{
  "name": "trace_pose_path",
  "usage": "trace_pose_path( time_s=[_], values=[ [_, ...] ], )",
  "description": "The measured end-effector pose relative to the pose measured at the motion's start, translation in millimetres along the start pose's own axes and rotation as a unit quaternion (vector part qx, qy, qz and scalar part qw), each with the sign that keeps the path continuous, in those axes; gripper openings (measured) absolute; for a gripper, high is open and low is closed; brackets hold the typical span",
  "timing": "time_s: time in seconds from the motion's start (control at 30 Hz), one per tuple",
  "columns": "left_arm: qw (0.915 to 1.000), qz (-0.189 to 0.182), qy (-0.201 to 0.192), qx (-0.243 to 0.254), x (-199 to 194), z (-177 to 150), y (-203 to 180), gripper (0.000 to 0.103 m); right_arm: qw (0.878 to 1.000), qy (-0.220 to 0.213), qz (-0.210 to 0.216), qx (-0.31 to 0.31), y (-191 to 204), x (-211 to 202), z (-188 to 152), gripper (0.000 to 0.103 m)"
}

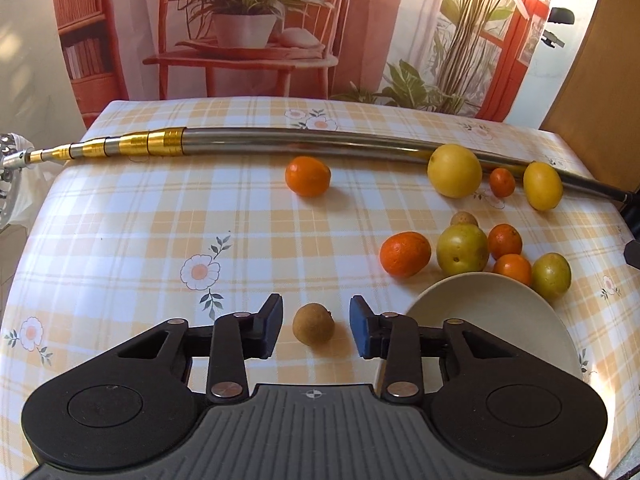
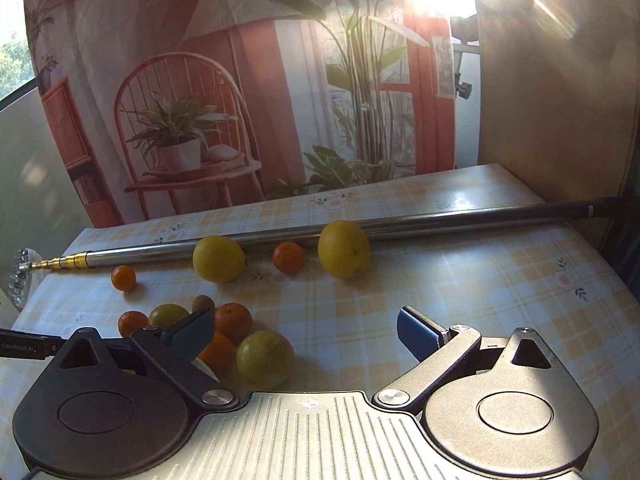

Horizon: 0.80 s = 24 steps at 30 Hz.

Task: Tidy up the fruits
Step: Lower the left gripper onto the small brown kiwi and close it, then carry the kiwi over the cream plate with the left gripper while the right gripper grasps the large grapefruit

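A small brown longan (image 1: pixel 313 324) lies on the checked tablecloth between the fingers of my open left gripper (image 1: pixel 316 330), with a gap on each side. A cream plate (image 1: pixel 492 312) sits just right of that gripper. Beyond the plate is a cluster of oranges (image 1: pixel 405 254) and green fruits (image 1: pixel 462 249). Two yellow fruits (image 1: pixel 454 171) and a small orange (image 1: pixel 502 182) lie by the metal pole; another orange (image 1: pixel 307 176) lies apart. My right gripper (image 2: pixel 306 330) is open, and a green fruit (image 2: pixel 265 358) lies between its fingers, near the left one.
A telescopic metal pole (image 1: pixel 304 145) with gold sections lies across the far side of the table (image 2: pixel 500 280). A printed backdrop (image 1: pixel 248 32) stands behind the table. A wooden panel (image 2: pixel 560 100) rises at the right. Strong glare comes from the upper right.
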<state>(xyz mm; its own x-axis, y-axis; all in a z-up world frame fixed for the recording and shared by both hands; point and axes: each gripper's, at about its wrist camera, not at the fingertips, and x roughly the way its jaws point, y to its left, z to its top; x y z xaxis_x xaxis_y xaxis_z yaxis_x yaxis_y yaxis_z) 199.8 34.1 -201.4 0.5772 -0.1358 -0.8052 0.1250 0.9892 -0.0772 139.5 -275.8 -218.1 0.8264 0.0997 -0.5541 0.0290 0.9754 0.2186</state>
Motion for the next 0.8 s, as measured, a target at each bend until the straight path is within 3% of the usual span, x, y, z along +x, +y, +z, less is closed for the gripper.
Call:
trace_pose_path(
  time_s=[0.3, 0.43, 0.8],
  values=[
    [0.9996, 0.006, 0.029, 0.005, 24.4, -5.8, 4.4, 0.035, 1.000, 0.011, 0.005, 0.022, -7.2, 5.7, -4.8, 0.097],
    [0.9997, 0.003, 0.023, 0.005, 24.2, -5.4, 4.5, 0.027, 1.000, 0.014, 0.007, 0.024, -5.2, 7.4, -5.6, 0.097],
    [0.9994, -0.009, -0.027, 0.018, -9.4, -11.8, -6.4, 0.027, 1.000, 0.024, 0.002, 0.020, -8.4, 13.4, -10.5, 0.096]
  ],
)
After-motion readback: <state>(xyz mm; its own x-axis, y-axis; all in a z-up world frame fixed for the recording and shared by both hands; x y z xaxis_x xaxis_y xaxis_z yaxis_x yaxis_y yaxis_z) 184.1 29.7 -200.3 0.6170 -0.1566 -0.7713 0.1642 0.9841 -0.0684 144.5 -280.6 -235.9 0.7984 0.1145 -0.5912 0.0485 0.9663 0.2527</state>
